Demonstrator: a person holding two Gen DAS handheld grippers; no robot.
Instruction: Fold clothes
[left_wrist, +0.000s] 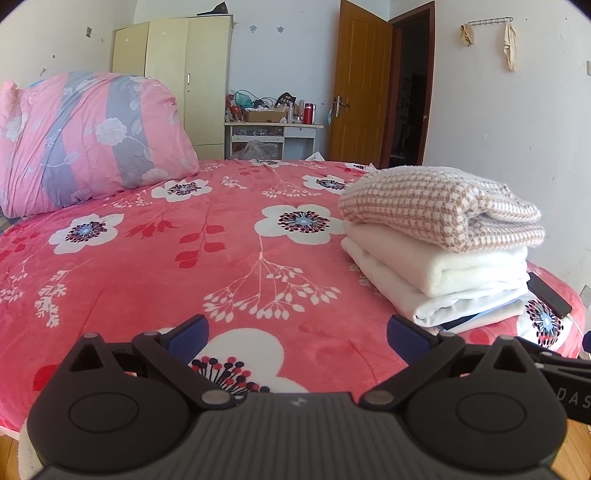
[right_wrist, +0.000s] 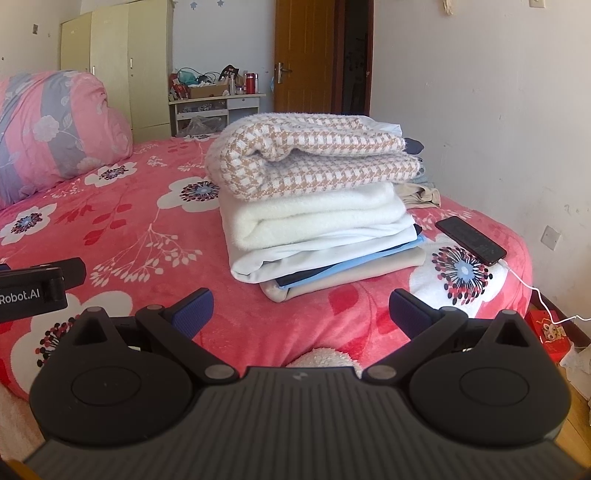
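Observation:
A stack of folded clothes rests on the pink floral bed (left_wrist: 236, 258) (right_wrist: 147, 236). On top lies a tan-and-white houndstooth knit (left_wrist: 439, 210) (right_wrist: 314, 155). Under it is a fluffy white garment (left_wrist: 447, 266) (right_wrist: 314, 218), then thinner white, blue and beige pieces (right_wrist: 351, 273). My left gripper (left_wrist: 297, 338) hovers open over the near bed edge, left of the stack, holding nothing. My right gripper (right_wrist: 301, 314) is open and empty just in front of the stack. The left gripper's body (right_wrist: 33, 288) shows at the left edge of the right wrist view.
A black phone (right_wrist: 469, 240) (left_wrist: 550, 295) on a white cable lies right of the stack. Loose clothes (right_wrist: 421, 192) sit behind it by the wall. A rolled pink quilt (left_wrist: 88, 140) (right_wrist: 55, 133) fills the far left. A wardrobe, cluttered desk and open door stand beyond.

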